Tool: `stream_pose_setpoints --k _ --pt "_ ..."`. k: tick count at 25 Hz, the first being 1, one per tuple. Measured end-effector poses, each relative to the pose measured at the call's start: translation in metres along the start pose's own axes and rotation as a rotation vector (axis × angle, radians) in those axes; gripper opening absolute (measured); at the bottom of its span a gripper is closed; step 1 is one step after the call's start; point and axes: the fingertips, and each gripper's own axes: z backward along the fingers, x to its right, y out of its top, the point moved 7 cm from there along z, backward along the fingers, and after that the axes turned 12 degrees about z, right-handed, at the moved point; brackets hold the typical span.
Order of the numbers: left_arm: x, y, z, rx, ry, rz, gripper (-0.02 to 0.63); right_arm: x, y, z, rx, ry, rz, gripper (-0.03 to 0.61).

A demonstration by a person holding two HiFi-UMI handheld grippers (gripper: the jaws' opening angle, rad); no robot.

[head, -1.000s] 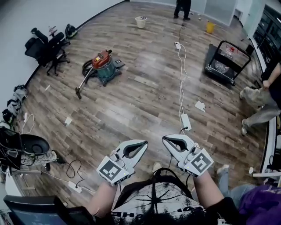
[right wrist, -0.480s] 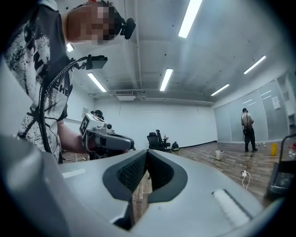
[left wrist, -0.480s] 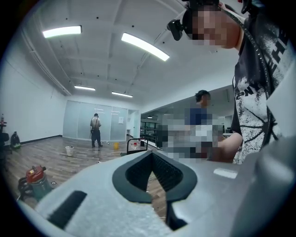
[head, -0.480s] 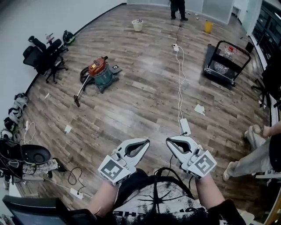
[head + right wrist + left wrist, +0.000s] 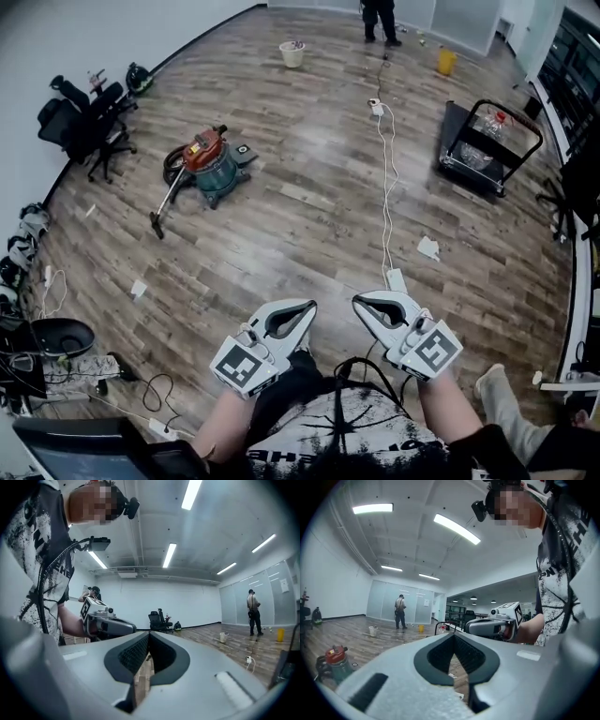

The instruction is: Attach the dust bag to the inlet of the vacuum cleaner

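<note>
Vacuum cleaner (image 5: 211, 164) was located on the floor (image 5: 309, 216) near its left edge, well apart from and ahead-left of both grippers. The left gripper (image 5: 307, 307) was placed nearer than the right gripper (image 5: 360, 301). Both jaw pairs were closed, empty. No dust bag could be identified, possibly owing to distance.

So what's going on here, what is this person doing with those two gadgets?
A person holds the left hand-held gripper and the right hand-held gripper out in front, both shut and empty, above a wood floor. The vacuum sits some way ahead to the left, untouched. No dust bag shows in any view, so attaching it has not started.
</note>
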Motion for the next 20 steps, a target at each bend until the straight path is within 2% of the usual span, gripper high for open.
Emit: stream_pose_setpoints --k 7,11,14,17,20 --pt "-0.106 0.05 -0.015 0.004 -0.031 -0.02 -0.002 0.07 0.01 -0.092 -0.002 -0.014 0.003 0.003" --pt "-0.15 0.071 -0.021 0.045 -0.058 -0.07 -0.002 0.097 0.014 -0.136 0.048 -0.025 0.034 0.003" --pt "-0.177 0.073 -0.024 0.012 -0.066 -0.057 -0.002 0.112 0.012 -0.163 0.09 -0.041 0.038 0.003" --pt "-0.192 0.077 -0.029 0.011 -0.11 -0.086 -0.002 0.118 0.007 -0.179 0.084 -0.057 0.014 0.003" --pt "-0.21 0.079 -0.035 -0.013 -0.112 -0.051 -0.002 0.129 0.002 -0.187 0.068 -0.075 0.008 0.003"
